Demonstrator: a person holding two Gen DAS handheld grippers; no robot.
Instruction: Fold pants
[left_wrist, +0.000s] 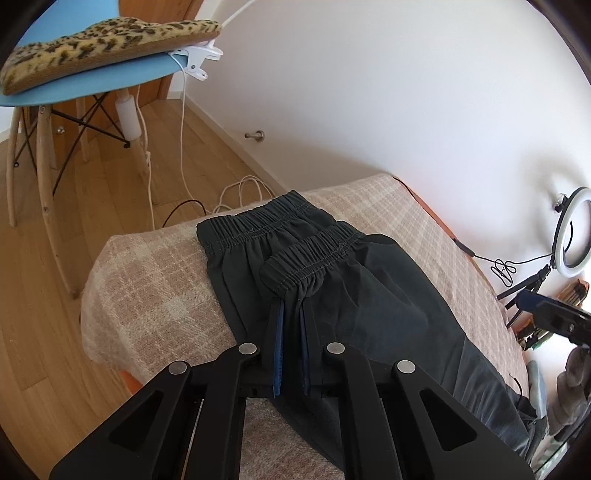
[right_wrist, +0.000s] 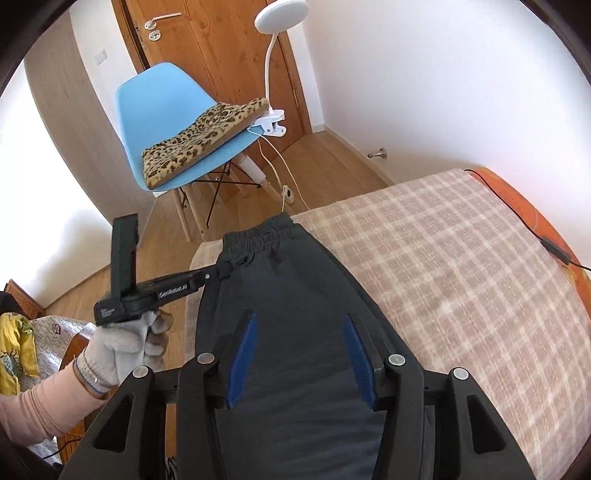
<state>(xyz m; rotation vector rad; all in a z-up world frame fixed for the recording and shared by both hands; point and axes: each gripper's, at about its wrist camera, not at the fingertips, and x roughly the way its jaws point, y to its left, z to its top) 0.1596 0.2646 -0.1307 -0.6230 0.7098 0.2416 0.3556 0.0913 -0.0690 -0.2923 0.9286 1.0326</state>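
1. Left wrist view shows the pants, dark and lying lengthwise on the plaid blanket of the bed, with the elastic waistband at the far end near the bed's corner. A second gathered band, probably a leg cuff, sits on top just short of the waistband.
2. Our left gripper has its blue pads pressed together on that upper gathered edge, pinching a bunch of cloth.
3. Our right gripper hangs over the middle of the pants with its pads wide apart, gripping nothing.
4. We judge that a fold is being laid toward the waistband. To do it well, we would line the gathered edge up square with the waistband, lower it flat before letting go, and use the free gripper to steady the layer underneath.
5. Hard to make out: the near end of the pants is cut off behind the gripper frames, and we cannot tell how many layers the left pads hold.
6. Farther off stand a blue chair with a leopard cushion.
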